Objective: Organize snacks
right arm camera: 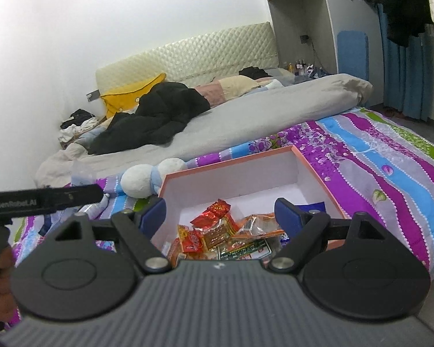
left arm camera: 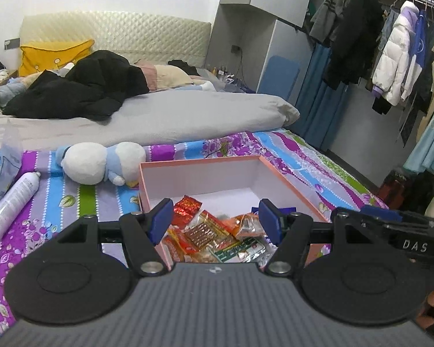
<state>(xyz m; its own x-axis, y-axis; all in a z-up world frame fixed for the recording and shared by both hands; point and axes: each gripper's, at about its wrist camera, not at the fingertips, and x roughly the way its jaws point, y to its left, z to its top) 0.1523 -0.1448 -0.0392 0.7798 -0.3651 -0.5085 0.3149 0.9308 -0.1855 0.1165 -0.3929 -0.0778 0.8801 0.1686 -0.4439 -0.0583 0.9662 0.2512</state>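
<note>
A pink box with a white inside sits open on the striped bedspread. Several snack packets in red, orange and green lie heaped at its near end. My left gripper hovers above that heap, open, with nothing between its blue pads. In the right wrist view the same box and snack packets lie below my right gripper, which is also open and empty. A dark blue packet shows behind its right finger. The body of the right gripper enters the left wrist view at the right edge.
A white and blue plush toy lies just left of the box. A white spray can rests further left on the bedspread. A grey duvet and black clothes cover the bed behind. Hanging clothes fill the right side.
</note>
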